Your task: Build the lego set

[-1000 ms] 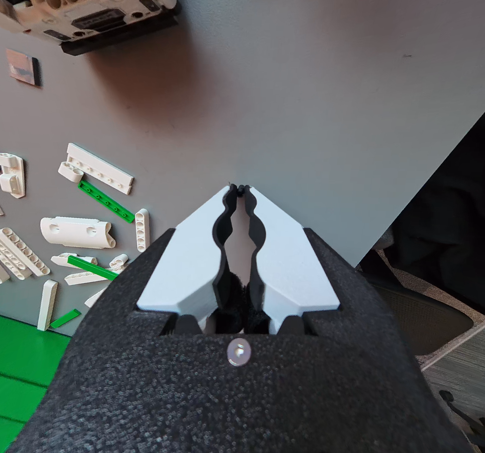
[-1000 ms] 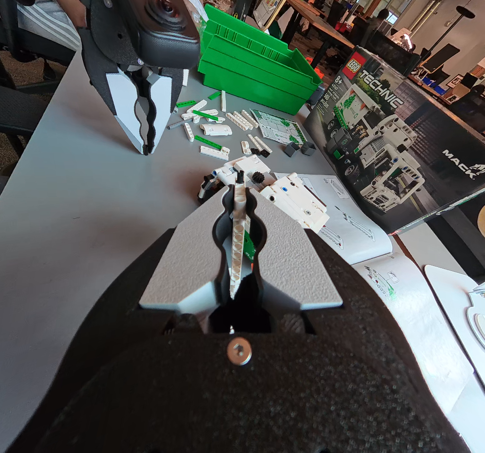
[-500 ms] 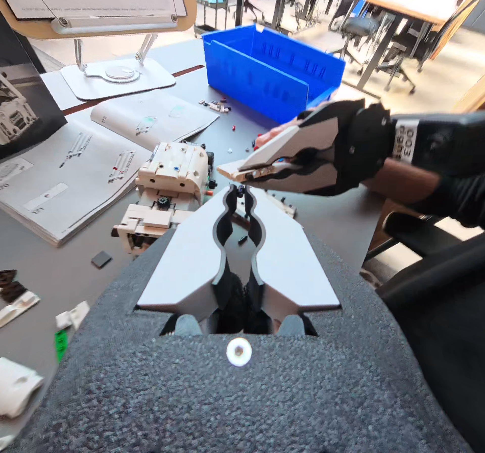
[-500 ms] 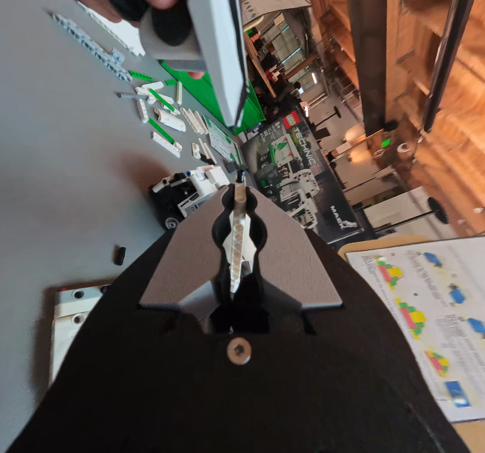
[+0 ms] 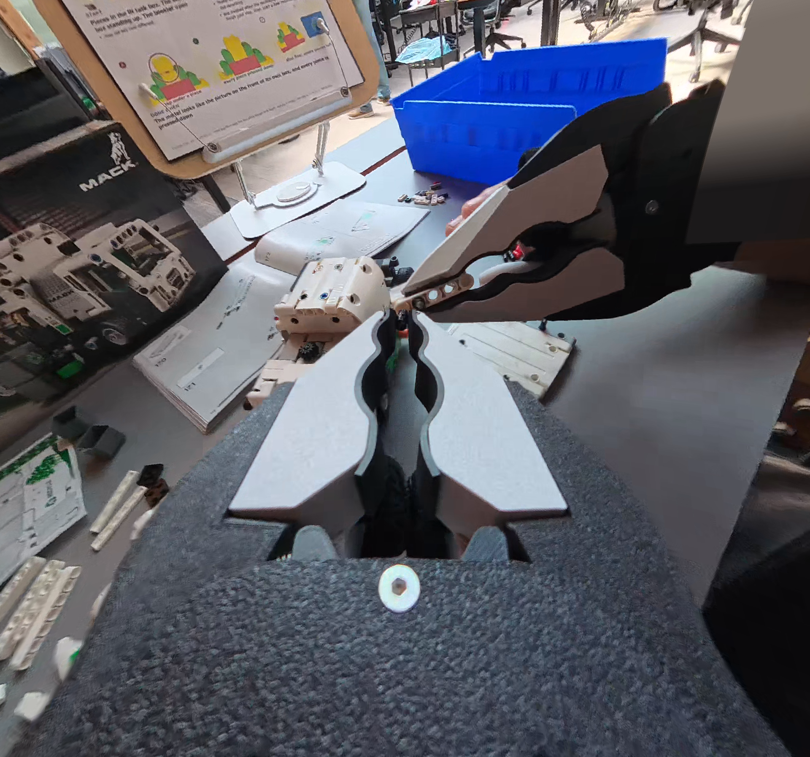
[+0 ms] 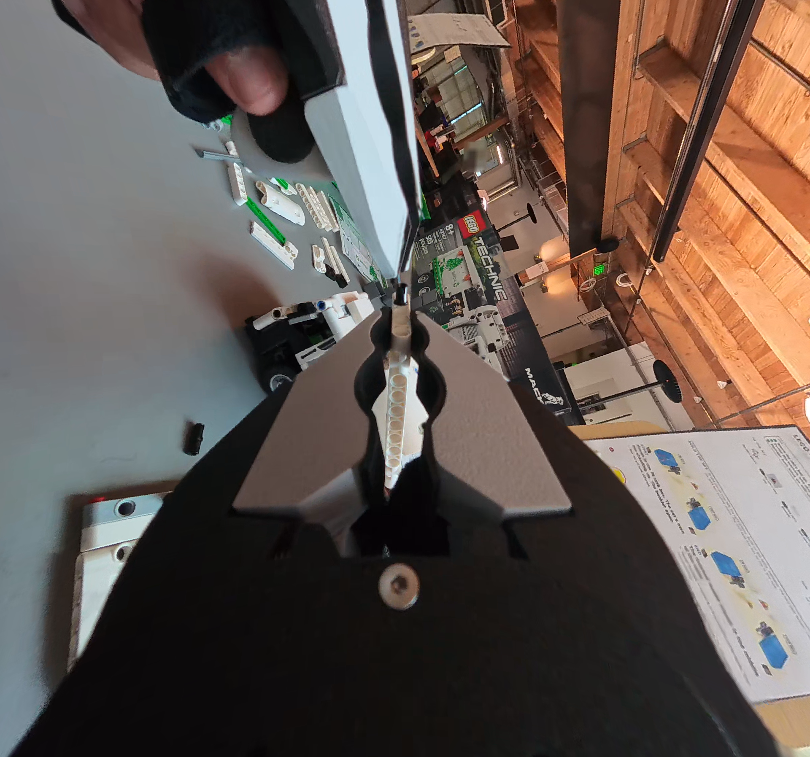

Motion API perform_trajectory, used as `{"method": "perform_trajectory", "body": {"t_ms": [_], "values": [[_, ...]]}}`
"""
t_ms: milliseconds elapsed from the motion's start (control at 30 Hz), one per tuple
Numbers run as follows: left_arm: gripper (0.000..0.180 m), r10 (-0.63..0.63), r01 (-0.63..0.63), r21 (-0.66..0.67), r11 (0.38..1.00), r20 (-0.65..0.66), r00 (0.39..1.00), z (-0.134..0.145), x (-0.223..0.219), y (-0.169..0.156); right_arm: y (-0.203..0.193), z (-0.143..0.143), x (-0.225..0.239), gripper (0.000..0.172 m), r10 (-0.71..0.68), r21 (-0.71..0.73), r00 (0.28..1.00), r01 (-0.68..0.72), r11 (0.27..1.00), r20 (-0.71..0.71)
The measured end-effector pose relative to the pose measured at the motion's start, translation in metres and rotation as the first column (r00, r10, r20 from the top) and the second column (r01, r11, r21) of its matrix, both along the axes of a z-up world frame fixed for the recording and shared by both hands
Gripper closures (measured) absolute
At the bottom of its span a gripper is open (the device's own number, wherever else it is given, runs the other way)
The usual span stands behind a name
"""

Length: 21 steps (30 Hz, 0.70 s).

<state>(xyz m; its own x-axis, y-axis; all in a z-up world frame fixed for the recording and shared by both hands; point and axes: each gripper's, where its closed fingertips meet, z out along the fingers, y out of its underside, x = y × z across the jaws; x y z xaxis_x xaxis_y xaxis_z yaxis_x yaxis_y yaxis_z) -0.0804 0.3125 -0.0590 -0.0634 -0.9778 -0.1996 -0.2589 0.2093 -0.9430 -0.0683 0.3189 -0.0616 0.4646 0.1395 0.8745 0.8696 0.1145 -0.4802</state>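
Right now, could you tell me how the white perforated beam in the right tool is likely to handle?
The white beam looks stiff: it stays straight, clamped in the right tool. Probably light, being thin and full of holes. Its flat sides make rolling unlikely.

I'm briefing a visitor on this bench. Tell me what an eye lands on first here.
The right tool grips a white holed beam, a black pin at its tip meeting the left tool. Just behind sits a half-built white truck model on the grey table. A bright blue bin stands at the far edge, and the kit's box stands to the left.
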Motion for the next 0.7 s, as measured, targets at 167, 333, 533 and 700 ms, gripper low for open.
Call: {"method": "perform_trajectory", "body": {"t_ms": [167, 333, 533, 700], "values": [[0.177, -0.039, 0.041, 0.298, 0.954, -0.014, 0.999, -0.009, -0.005, -0.004, -0.003, -0.005, -0.008, 0.166, 0.087, -0.086, 0.993, -0.094, 0.992, -0.078], [0.177, -0.058, 0.08, 0.472, 0.878, -0.062, 0.996, -0.019, -0.011, -0.006, -0.009, -0.006, -0.013, 0.166, 0.158, -0.131, 0.983, -0.17, 0.977, -0.095], [0.177, -0.076, 0.12, 0.554, 0.824, -0.102, 0.992, -0.024, -0.016, -0.008, -0.012, -0.022, -0.02, 0.166, 0.203, -0.22, 0.976, -0.216, 0.951, -0.081], [0.177, -0.095, 0.155, 0.581, 0.799, -0.132, 0.987, -0.028, -0.018, -0.009, -0.013, -0.028, -0.024, 0.166, 0.209, -0.246, 0.977, -0.215, 0.945, -0.052]]}}
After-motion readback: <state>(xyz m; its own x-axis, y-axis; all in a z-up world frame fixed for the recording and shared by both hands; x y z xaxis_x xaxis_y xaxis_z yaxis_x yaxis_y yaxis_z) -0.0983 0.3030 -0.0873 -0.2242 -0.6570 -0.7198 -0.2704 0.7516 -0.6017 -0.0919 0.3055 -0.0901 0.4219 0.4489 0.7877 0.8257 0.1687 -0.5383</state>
